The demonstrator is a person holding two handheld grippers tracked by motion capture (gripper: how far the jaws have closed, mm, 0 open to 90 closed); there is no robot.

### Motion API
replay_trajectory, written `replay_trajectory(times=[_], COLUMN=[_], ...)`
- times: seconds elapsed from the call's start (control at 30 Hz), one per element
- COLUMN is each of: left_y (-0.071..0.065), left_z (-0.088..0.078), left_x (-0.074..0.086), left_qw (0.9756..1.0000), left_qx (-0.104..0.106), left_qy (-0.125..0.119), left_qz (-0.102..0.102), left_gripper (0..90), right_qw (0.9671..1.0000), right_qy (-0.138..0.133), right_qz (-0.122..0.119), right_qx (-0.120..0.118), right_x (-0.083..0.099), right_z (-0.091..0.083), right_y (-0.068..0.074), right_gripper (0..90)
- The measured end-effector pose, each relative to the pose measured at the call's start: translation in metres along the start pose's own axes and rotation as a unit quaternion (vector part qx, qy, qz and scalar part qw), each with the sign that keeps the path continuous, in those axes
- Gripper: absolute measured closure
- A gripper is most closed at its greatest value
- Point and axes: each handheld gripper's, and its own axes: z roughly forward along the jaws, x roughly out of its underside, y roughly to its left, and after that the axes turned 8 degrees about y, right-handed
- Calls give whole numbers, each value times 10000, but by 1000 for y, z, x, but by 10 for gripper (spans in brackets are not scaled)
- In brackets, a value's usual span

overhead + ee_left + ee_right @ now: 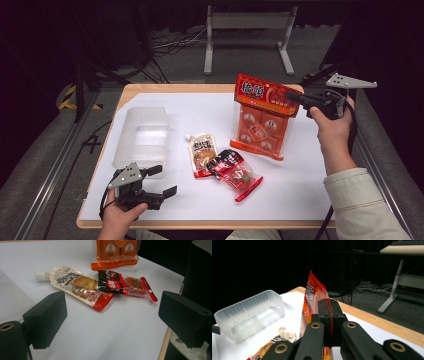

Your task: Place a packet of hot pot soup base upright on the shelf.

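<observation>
Pinching the orange snack pack (261, 117) by its top near the desk's far right corner, the right gripper (295, 98) is clamped tight; the left gripper (162, 181) sits wide open and empty at the near left.

Large orange plastic snack multipack w/ red header card (260, 120) stands upright, bottom edge on the white table sheet, pinched at its top right corner, just behind the two small pouches.

Your right arm wears a cream sleeve (362, 200). Both tongs, left (166, 181) and right (291, 96), are black, each topped by a grey three-cornered plate; brass-coloured rivets mark the linkages, and black cables trail behind.
</observation>
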Motion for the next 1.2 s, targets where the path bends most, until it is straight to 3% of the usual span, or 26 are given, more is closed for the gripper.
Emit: replay_trajectory(times=[0.13, 0.33, 0.47, 0.73, 0.87, 0.97, 1.2], left_y=[-1, -1, 1, 1, -3, -4, -3], left_z=[4, 6, 8, 7, 7, 7, 7], left_x=[-2, -4, -5, -14, -17, -21, -26], left_qw=[10000, 10000, 9997, 9999, 9997, 9999, 9997], left_qx=[-34, -26, 88, 34, -88, -19, 126], left_qy=[51, 56, 132, -28, -244, -139, -180], left_qz=[62, 58, -173, -95, 5, 24, 42], left_gripper=[92, 96, 108, 95, 79, 53, 40], right_qw=[9998, 9995, 9994, 9982, 9971, 9958, 9918], right_qy=[-74, -156, -224, -395, -396, -398, -466], right_qz=[-203, -244, -239, -377, -496, -615, -812], right_qx=[-44, -94, -88, -262, -416, -556, -868], right_x=[-9, -14, -17, -26, -32, -37, -45], right_z=[-7, -13, -17, -29, -30, -29, -25], right_y=[11, 15, 14, 22, 32, 42, 64], right_gripper=[900, 900, 900, 900, 900, 900, 900])
